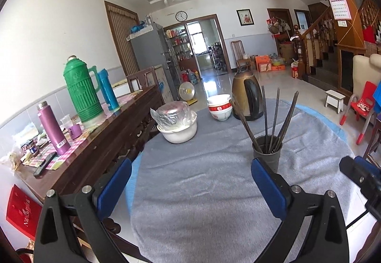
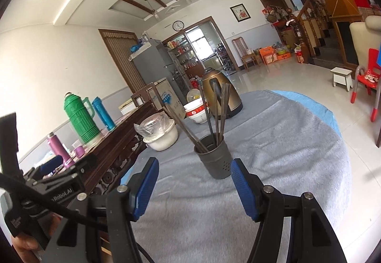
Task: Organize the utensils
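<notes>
A dark grey holder cup (image 1: 268, 151) stands upright on the grey cloth of the round table (image 1: 202, 182). Several dark chopsticks (image 1: 273, 117) stick up out of it, fanned apart. My left gripper (image 1: 190, 170) is open and empty, low over the cloth, with the cup just beyond its right finger. In the right wrist view the cup (image 2: 214, 158) with its chopsticks (image 2: 215, 113) stands just ahead of my right gripper (image 2: 194, 169), which is open and empty. The left gripper's body shows at that view's left edge (image 2: 57, 182).
A brass kettle (image 1: 246, 98), stacked red-and-white bowls (image 1: 220, 107) and a white pot with a plastic-wrapped lid (image 1: 177, 121) stand at the table's far side. A wooden sideboard (image 1: 100, 144) on the left carries green, blue and purple flasks. The table's edge curves off to the right.
</notes>
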Demonstrator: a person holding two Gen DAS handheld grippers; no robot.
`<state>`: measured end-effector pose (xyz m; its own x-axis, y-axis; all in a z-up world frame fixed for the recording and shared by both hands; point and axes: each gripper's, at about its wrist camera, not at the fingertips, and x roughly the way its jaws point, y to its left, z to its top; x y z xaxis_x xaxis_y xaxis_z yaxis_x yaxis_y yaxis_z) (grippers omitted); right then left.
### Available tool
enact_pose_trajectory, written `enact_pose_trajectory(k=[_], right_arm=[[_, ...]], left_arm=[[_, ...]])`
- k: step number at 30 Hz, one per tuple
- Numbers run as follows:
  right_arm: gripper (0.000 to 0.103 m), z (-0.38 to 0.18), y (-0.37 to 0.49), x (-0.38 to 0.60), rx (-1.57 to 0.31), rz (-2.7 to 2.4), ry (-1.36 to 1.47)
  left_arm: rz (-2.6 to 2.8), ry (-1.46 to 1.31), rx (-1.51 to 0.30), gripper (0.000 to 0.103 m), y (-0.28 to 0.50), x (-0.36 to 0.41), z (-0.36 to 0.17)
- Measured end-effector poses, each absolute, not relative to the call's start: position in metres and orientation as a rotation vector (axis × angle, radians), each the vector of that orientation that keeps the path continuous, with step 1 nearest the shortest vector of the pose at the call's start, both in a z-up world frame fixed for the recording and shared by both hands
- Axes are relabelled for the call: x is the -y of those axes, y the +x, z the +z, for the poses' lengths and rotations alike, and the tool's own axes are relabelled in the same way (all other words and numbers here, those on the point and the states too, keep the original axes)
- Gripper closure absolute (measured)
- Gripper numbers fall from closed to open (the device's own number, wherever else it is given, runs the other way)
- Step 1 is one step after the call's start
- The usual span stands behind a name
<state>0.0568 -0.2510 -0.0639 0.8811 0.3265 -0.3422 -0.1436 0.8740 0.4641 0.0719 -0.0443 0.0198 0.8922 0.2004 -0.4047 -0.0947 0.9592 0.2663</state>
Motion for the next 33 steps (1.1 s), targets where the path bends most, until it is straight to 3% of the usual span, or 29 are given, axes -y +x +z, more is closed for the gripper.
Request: enact_pose_trajectory(k=[33], right_arm=[[0.036,-0.055,0.020,0.195,-0.443,0.166,0.330]], left_arm=[[0.208,0.188,-0.447,0.000,0.021,-0.009,0.034]])
